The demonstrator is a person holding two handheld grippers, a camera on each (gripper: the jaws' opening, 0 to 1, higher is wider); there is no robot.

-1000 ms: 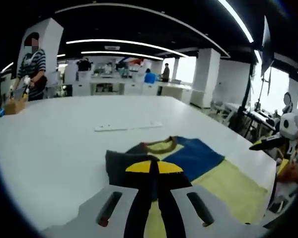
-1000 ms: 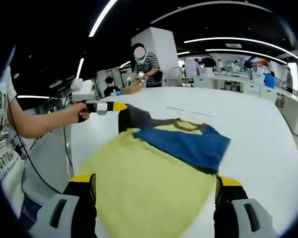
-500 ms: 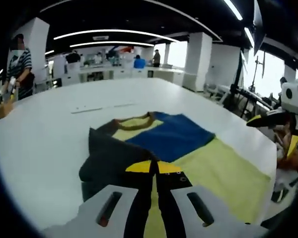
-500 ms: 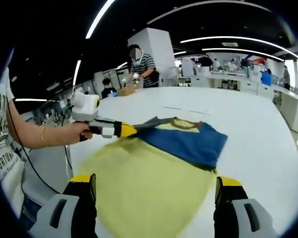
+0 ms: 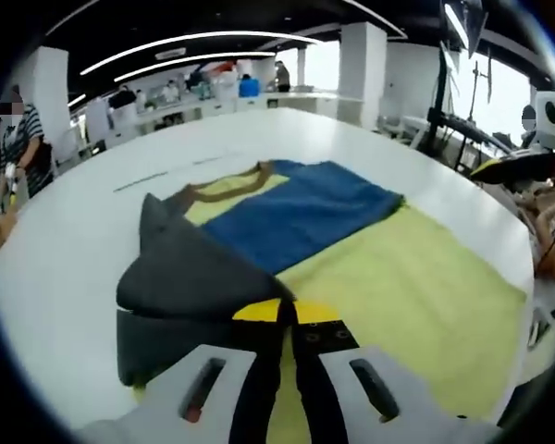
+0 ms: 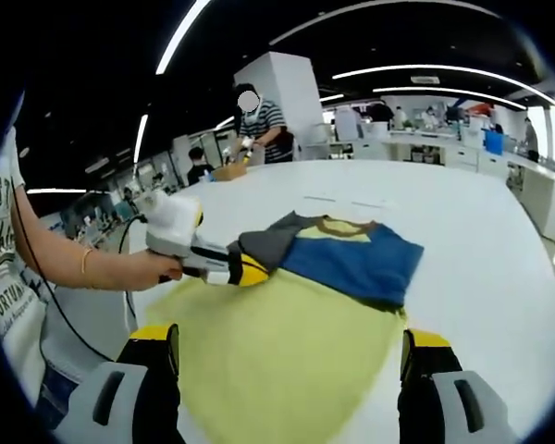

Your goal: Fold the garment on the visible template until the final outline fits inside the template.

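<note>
Lying on white counter (image 5: 65, 268): shirt (image 5: 388, 277), yellow body, blue sleeve folded in. Left hand-held gripper (image 5: 287, 314) pinches grey sleeve (image 5: 190, 273); right hand-held gripper (image 6: 287, 356) agape.

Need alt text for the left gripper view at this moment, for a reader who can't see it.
The left tool, jaws shut on the dark grey sleeve, holds it folded over a yellow and blue T-shirt lying on a white table. The right tool shows at the right edge.
</note>
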